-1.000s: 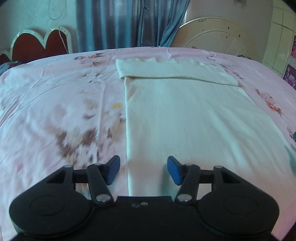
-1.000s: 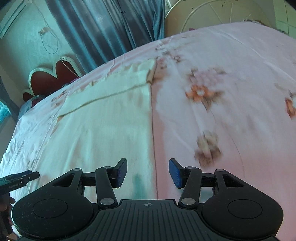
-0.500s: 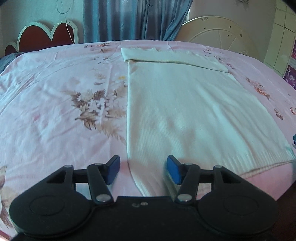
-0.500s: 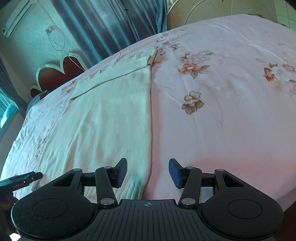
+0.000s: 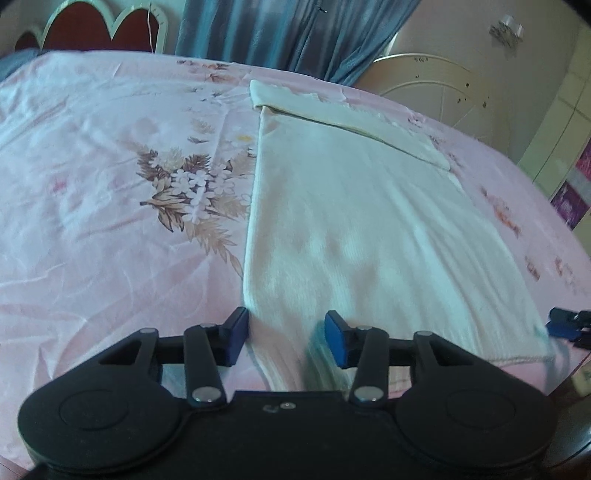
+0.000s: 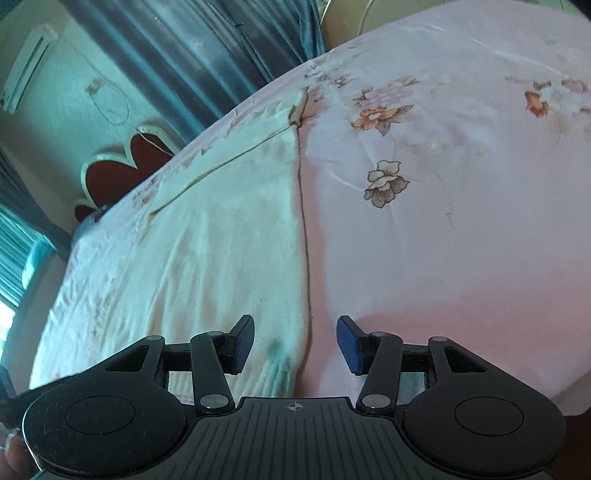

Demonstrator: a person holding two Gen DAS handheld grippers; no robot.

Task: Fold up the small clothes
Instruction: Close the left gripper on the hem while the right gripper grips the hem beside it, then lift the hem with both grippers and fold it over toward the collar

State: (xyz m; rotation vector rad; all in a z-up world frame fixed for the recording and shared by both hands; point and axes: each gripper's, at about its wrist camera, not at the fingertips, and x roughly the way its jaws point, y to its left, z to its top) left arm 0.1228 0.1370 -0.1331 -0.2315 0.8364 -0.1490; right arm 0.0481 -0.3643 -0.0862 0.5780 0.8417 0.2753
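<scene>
- Cream knit garment (image 5: 362, 221) lies flat on the pink floral bedsheet (image 5: 92, 192), its far end folded over into a band (image 5: 343, 118); no label or writing can be read on it
- Left gripper (image 5: 286, 338) has its blue pads wide apart and holds nothing; they straddle the garment's near left corner
- Right gripper (image 6: 295, 343) is likewise spread wide and empty, its pads either side of the garment's right edge (image 6: 303, 229) near the hem
- The right gripper's blue tip (image 5: 565, 325) shows at the far right of the left view, by the hem corner
- Around: blue curtains (image 5: 295, 33), a red heart-shaped headboard (image 6: 122, 162), a wall air conditioner (image 6: 26, 70), a round white frame (image 5: 436, 92) beyond the bed
- Half a second ago the left view showed the garment's edge running straight ahead; now it slants, and more of the hem's right corner shows
</scene>
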